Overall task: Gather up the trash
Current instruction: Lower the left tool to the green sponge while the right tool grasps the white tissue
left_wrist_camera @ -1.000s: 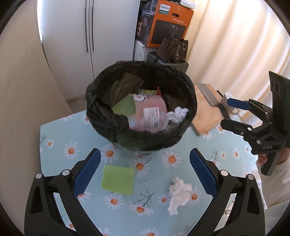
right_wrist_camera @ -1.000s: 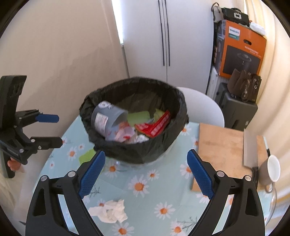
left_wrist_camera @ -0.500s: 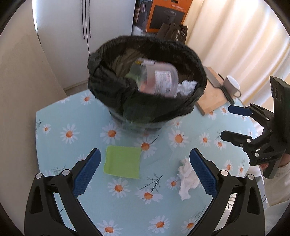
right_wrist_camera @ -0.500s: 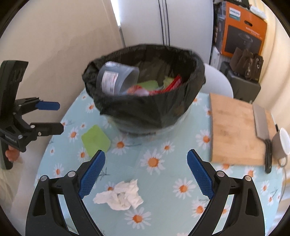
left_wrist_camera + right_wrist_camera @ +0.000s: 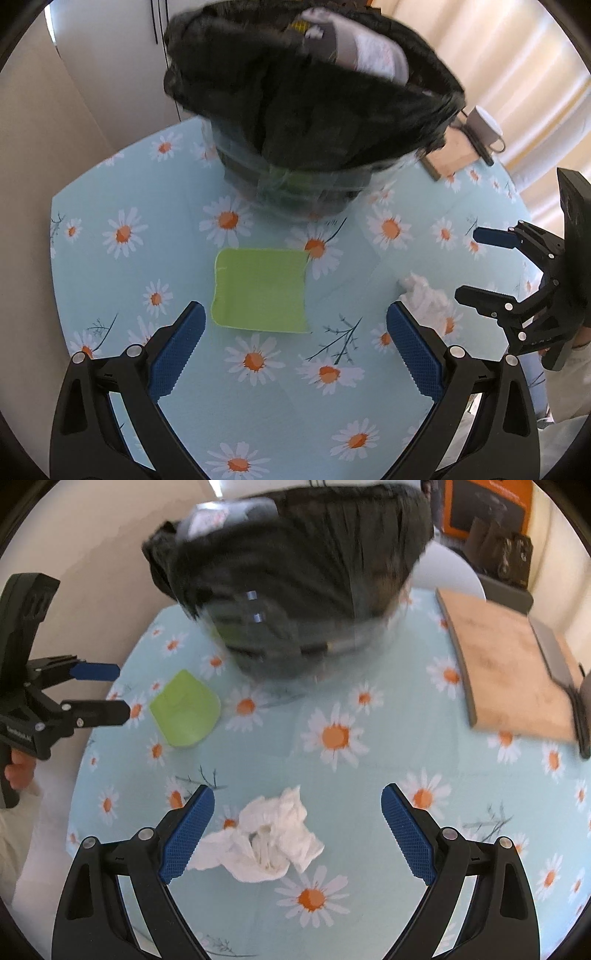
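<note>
Closest in, the right gripper [image 5: 297, 830] hangs low over the daisy tablecloth [image 5: 369, 794] with its jaws spread wide and nothing between them, and the crumpled white tissue [image 5: 267, 838] lies almost directly under that gap, a little toward its left finger, its ragged length running roughly across from finger to finger. That makes the right gripper the nearer one by far; a short drop should bring the pads down either side of the wad. The left gripper [image 5: 293, 352], equally wide and empty, faces the flat green square [image 5: 260, 290] lying just ahead of its fingertips and slightly to the left, its edges nearly square to the jaws; being flat against the cloth, it looks harder to pinch. Nothing stands between either gripper and its piece. Farther ahead of both sits the bin with its black liner [image 5: 295, 572], already holding rubbish, and off to the right gripper's far right a wooden cutting board [image 5: 509, 664].
</note>
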A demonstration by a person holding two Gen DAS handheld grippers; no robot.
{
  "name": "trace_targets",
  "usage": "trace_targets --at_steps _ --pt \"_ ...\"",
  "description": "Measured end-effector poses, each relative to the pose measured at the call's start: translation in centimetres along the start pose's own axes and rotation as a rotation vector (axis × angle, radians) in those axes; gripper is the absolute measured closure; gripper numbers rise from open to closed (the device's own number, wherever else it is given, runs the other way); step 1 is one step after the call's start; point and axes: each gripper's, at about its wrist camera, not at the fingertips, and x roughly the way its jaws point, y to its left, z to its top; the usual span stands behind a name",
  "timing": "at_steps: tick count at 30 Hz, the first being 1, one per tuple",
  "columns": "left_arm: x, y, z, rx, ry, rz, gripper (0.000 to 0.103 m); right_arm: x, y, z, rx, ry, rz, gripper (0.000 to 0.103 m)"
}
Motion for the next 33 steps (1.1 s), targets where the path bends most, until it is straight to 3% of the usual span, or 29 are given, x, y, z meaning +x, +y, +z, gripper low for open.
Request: trace_targets --at_steps 9,19,23,25,26,27,28,33 --pt "2.6 2.0 -0.8 -0.013 0.066 0.014 0.007 2.3 -0.4 -2.6 0.073 0.045 0.009 0.016" --pt "4.5 3.9 -0.8 -0.052 0.085 0.024 0.009 3.8 0.4 -3.5 0.059 0.082 0.009 0.016" --pt "4.7 4.4 -0.5 -0.070 0.088 0.005 0.023 3.9 1.0 -3.3 0.045 0.080 0.011 0.016" --pt "5.1 4.5 -0.4 -0.067 0.101 0.002 0.041 3.7 1.3 -3.0 0.040 0.070 0.014 0.016" --pt "5.5 4.5 -0.4 -0.065 0.114 0.000 0.063 3.6 1.4 -2.9 0.038 0.068 0.016 0.016" --pt "5.9 4.5 -0.4 -0.062 0.135 0.002 0.092 3.4 1.6 -2.7 0.034 0.064 0.019 0.016" --pt "6.2 4.5 -0.4 -0.060 0.153 0.001 0.099 3.3 1.7 -2.6 0.030 0.061 0.020 0.016" --pt "6.4 4.4 -0.7 -0.056 0.163 0.010 0.101 3.2 2.4 -2.5 0.005 0.066 0.029 0.016"
